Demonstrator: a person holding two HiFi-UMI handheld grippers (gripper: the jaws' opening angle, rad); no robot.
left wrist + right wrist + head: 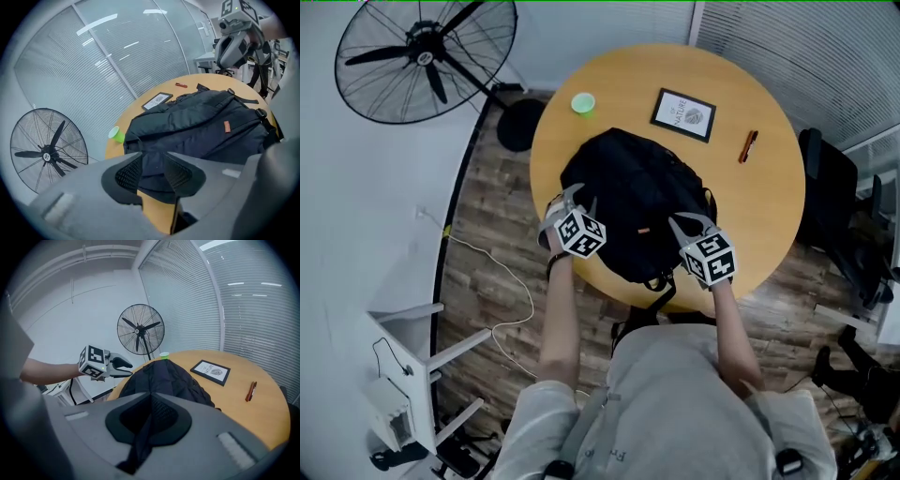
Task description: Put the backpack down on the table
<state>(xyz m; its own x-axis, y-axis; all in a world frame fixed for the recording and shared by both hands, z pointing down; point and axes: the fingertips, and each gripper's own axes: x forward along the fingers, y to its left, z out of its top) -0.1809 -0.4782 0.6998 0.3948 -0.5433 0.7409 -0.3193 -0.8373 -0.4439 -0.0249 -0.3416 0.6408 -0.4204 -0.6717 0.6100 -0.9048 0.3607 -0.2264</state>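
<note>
With the black backpack (628,202) lying on the round table (769,187) close to its near edge, my left gripper (572,199) clamped on a fold of its side and my right gripper (692,223) pinching a strap (140,441), a careless pull-away could drag it off.

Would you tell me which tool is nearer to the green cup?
Left. The left tool grips the backpack on the side towards the cup; the right tool grips it on the opposite side, farther from the cup.
</note>
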